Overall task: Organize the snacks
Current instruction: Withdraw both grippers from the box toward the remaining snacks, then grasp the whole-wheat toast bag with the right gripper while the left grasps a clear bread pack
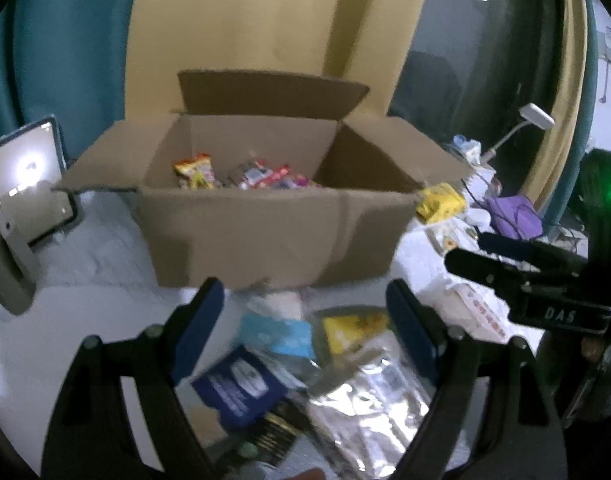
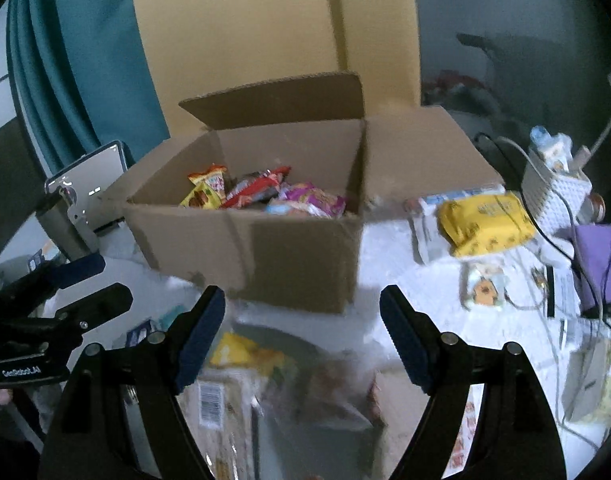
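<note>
An open cardboard box (image 1: pixel 265 224) (image 2: pixel 273 248) stands on the white table, with several colourful snack packets (image 1: pixel 241 174) (image 2: pixel 265 194) inside. In front of it lies a loose pile of snacks: a dark blue packet (image 1: pixel 241 390), a light blue one (image 1: pixel 277 334), a yellow one (image 1: pixel 355 326) and a silver foil bag (image 1: pixel 365 404). My left gripper (image 1: pixel 305 320) hangs open above this pile, nothing between its fingers. My right gripper (image 2: pixel 303 328) is open too, over a blurred clear bag of snacks (image 2: pixel 305 396) and a yellow packet (image 2: pixel 241 350). Each gripper shows at the other view's edge.
A phone on a stand (image 1: pixel 29 184) (image 2: pixel 89 184) sits left of the box. Right of the box lie a yellow wipes pack (image 2: pixel 485 224), a white basket (image 2: pixel 553 196), a purple item (image 2: pixel 601 260), cables and a small lamp (image 1: pixel 533 118). Teal and yellow curtains hang behind.
</note>
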Demonstrator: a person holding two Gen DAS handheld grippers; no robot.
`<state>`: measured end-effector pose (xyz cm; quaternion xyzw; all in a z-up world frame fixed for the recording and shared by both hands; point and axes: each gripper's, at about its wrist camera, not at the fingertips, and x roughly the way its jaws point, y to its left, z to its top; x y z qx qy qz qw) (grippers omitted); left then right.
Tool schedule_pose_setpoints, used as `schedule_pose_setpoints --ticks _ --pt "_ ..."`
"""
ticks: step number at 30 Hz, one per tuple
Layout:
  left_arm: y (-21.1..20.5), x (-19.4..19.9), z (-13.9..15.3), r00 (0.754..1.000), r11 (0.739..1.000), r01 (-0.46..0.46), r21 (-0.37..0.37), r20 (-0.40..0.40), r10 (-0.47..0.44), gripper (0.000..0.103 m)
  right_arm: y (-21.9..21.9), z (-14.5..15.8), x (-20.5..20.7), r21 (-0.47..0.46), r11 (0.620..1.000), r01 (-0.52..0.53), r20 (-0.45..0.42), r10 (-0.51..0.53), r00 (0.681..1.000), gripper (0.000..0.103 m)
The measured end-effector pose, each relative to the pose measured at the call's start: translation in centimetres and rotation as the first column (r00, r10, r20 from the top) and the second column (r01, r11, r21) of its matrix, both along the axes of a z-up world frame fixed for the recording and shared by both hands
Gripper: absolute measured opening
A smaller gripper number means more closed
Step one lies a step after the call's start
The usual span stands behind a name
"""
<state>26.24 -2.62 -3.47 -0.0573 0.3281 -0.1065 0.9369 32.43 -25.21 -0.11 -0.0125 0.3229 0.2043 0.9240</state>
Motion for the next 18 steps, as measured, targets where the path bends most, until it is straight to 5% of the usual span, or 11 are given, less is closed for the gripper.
schedule_pose_setpoints --ticks 18 --pt "-6.2 -4.6 -6.5 0.983 1.0 -0.02 0.019 -0.183 0.023 0.093 -9.0 -7.8 -3.0 -0.053 0.998 0.04 -0.11 -0.046 0.993 0.083"
